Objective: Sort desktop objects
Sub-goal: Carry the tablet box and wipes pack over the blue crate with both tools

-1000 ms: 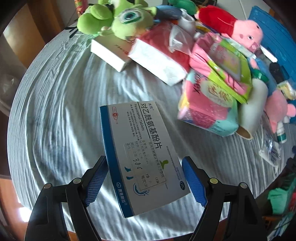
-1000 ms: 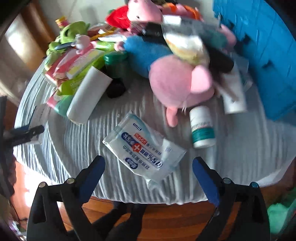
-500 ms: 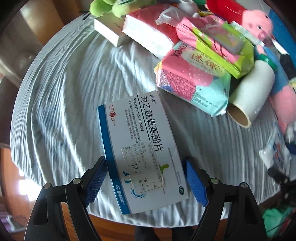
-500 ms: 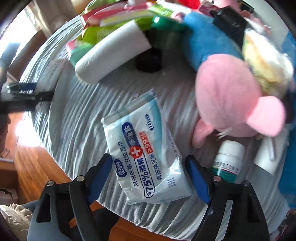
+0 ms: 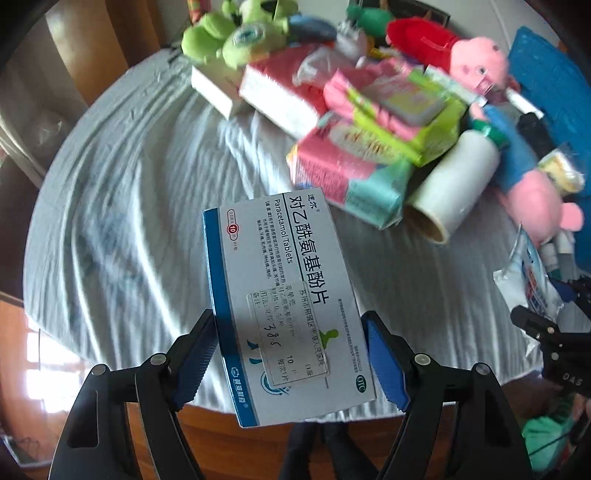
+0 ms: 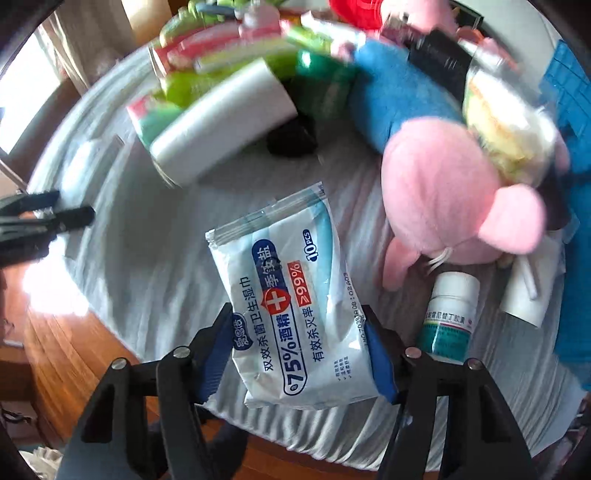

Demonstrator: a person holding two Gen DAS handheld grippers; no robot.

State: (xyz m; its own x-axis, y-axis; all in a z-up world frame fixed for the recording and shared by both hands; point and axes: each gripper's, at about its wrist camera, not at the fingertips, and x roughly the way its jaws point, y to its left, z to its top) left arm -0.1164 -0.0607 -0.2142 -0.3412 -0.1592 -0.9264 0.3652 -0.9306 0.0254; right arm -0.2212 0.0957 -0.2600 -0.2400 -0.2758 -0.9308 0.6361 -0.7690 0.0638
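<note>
Paracetamol Tablets box [image 5: 284, 306] pinched in the left gripper [image 5: 291, 354], up over the near edge of the striped tablecloth [image 5: 122, 221]. Wet wipes pack [image 6: 291, 310], marked 75% and 10 PCS, squeezed by the right gripper [image 6: 299, 350], low over the cloth. Beside it a white pill bottle [image 6: 448, 314] and pink plush pig [image 6: 454, 206]. Farther back a white roll [image 5: 450, 184], tissue packs [image 5: 351, 173], green plush toy [image 5: 236, 33].
</note>
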